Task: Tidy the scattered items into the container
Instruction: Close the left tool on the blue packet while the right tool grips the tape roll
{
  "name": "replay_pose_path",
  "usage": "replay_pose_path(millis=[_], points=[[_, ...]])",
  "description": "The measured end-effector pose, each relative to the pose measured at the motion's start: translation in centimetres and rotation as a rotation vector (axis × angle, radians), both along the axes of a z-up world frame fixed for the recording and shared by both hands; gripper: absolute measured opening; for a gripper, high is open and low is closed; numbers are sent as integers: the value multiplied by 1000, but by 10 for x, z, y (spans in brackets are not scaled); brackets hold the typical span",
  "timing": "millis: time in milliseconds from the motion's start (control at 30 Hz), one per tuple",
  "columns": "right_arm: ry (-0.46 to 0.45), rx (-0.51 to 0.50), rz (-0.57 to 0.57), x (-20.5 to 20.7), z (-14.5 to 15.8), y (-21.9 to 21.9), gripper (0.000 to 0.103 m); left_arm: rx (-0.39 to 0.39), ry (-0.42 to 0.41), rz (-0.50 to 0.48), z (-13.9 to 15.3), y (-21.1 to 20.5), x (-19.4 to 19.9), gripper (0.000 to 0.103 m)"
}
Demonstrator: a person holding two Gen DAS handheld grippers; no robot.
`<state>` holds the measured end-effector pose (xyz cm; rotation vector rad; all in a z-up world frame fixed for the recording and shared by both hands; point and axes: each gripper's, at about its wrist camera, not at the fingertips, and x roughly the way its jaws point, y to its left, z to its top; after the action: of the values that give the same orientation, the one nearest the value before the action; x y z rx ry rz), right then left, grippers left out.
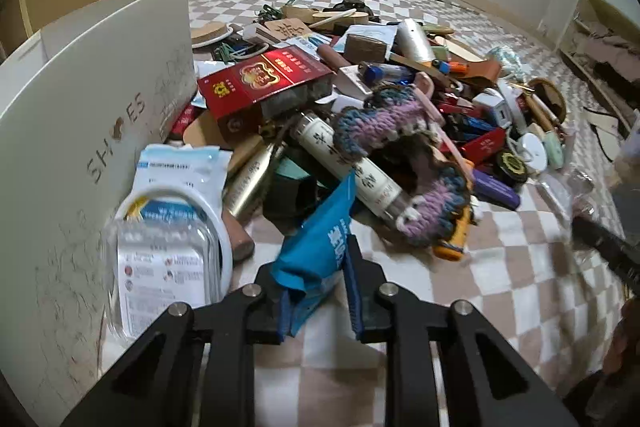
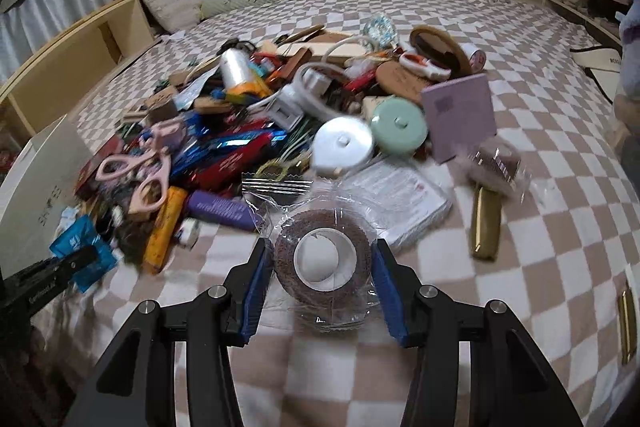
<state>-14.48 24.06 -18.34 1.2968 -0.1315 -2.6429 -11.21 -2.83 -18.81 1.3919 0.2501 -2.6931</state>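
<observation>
A big pile of scattered items (image 1: 360, 95) lies on a checkered bedspread; it also shows in the right wrist view (image 2: 256, 115). A white shoe box (image 1: 80, 131) stands at the left of the pile, also seen in the right wrist view (image 2: 36, 183). My left gripper (image 1: 316, 291) is shut on a blue packet (image 1: 320, 239), close to the box. My right gripper (image 2: 320, 275) is shut on a brown tape roll in clear wrap (image 2: 324, 255), held above the bedspread in front of the pile.
A red carton (image 1: 264, 79), a knitted piece (image 1: 400, 155), a white bottle (image 1: 352, 167) and mask packs (image 1: 168, 227) lie by the box. Pink scissors (image 2: 140, 167), round tins (image 2: 344, 147), a purple pad (image 2: 460, 115) and a gold bar (image 2: 486, 223) lie near my right gripper.
</observation>
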Motion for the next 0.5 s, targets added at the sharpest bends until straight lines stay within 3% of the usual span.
replay_pose_path(millis=[500], points=[[12,-29,47,43,5,-27,50,70,33,-24,8,0,23,18]])
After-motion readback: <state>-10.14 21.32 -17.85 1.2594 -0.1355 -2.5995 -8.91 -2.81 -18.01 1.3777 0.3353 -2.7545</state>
